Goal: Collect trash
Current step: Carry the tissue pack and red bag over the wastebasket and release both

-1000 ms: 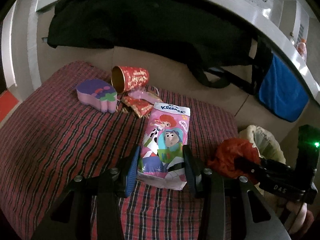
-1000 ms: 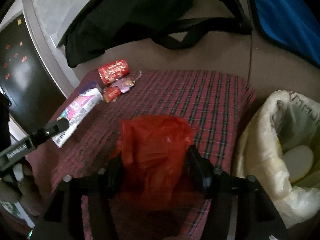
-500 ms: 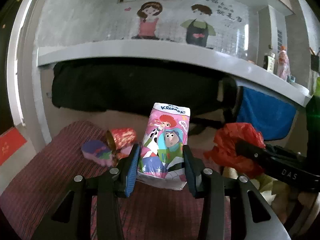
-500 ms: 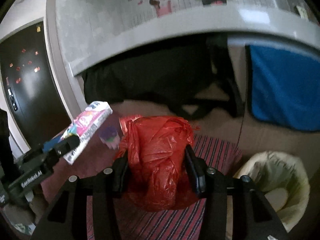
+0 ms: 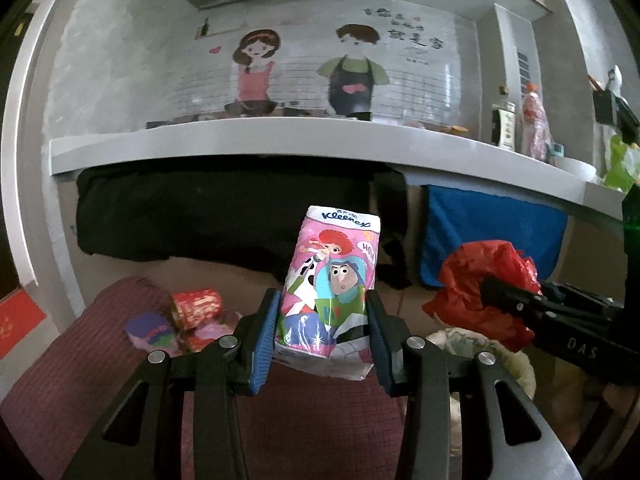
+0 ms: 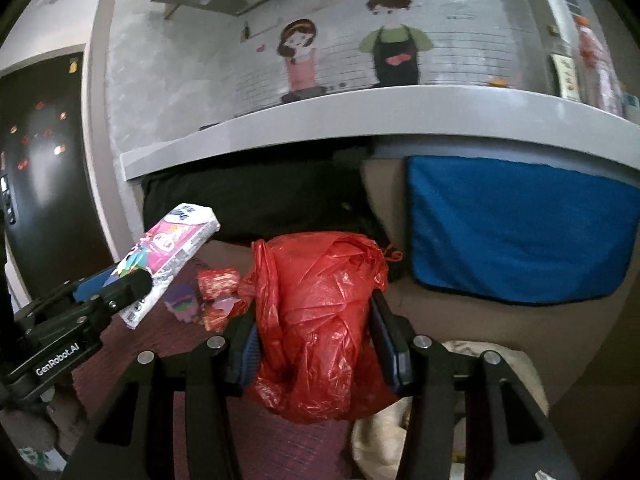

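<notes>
Left hand-held gripper (image 5: pixel 323 340) pinching tissue pack (image 5: pixel 331 286) between blue pads, holding it upright at centre of frame, lifted above plaid surface (image 5: pixel 80 364)
Right hand-held gripper (image 6: pixel 316 344) clamping crumpled red bag (image 6: pixel 320 320), lower centre of frame
Red cup (image 5: pixel 197 307) lying on its side beside purple toy (image 5: pixel 151 330), lower left
Lined bin (image 5: pixel 480 354) sitting lower right, partly hidden behind red bag
</notes>
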The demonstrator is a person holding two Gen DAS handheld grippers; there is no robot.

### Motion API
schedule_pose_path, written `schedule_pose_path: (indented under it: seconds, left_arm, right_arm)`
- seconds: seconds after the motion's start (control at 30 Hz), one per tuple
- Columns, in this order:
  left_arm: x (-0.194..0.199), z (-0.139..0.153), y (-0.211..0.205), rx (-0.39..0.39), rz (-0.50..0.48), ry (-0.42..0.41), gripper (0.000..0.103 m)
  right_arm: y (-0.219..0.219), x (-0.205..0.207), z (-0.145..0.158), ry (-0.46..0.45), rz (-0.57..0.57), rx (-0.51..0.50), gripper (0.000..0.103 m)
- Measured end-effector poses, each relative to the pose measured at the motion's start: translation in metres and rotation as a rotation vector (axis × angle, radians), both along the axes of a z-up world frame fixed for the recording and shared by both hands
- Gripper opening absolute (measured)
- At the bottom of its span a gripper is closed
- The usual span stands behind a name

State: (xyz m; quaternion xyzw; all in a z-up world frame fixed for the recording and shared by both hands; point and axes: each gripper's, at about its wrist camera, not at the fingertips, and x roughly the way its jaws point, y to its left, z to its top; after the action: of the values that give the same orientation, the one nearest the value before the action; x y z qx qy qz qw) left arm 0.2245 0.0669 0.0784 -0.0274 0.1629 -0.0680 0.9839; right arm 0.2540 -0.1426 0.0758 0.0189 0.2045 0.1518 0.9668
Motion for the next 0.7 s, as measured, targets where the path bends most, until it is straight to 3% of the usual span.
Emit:
schedule_pose_path:
  seconds: [0.33, 0.7]
  left_arm:
    - [0.012, -0.006, -0.056, -0.004, -0.052, 0.006, 0.043]
    - [0.046, -0.033, -0.118, -0.035, -0.161, 0.093, 0.043]
  right_arm:
    - [-0.063, 0.002, -0.01, -0.003, -0.081, 0.023, 0.045]
    - [-0.125, 0.003, -0.022, 0.015, -0.186, 0.034, 0.045]
